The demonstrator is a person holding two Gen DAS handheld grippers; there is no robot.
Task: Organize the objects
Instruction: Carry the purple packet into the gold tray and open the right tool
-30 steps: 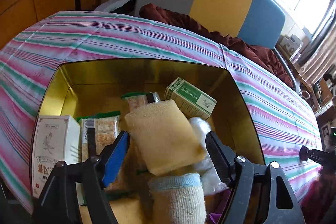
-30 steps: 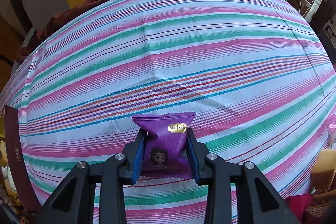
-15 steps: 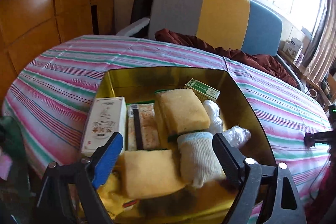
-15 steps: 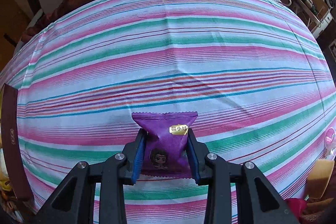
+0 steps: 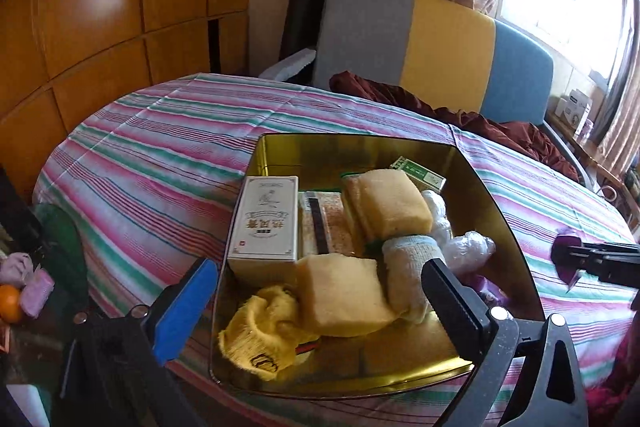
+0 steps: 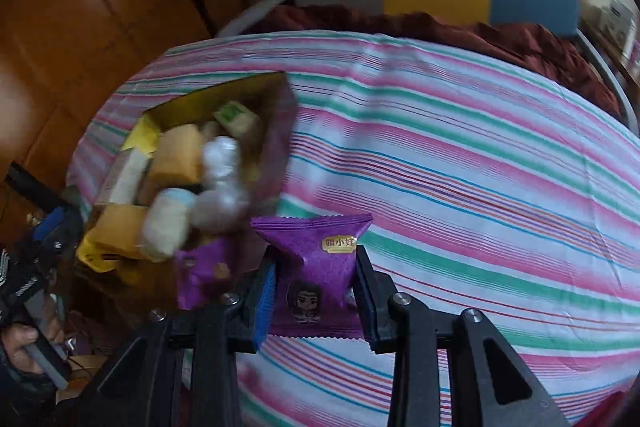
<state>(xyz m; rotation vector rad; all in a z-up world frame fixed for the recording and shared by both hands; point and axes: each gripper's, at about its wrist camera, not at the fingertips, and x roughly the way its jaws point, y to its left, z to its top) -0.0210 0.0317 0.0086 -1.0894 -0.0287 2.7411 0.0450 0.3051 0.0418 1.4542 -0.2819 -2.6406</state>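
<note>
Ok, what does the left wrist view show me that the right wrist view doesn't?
Only the left wrist view: the left claw open and empty over the gold tin, the white box's printed face, the yellow sock, and an orange off the table's edge. Only the right wrist view: the right claw shut on the purple snack packet, face readable. Both share the tin, its sponges, and the striped tablecloth.

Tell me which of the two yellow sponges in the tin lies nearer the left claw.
The front sponge, lying beside the yellow sock between the open left claw fingers. The other sponge sits further back, near the green box.
</note>
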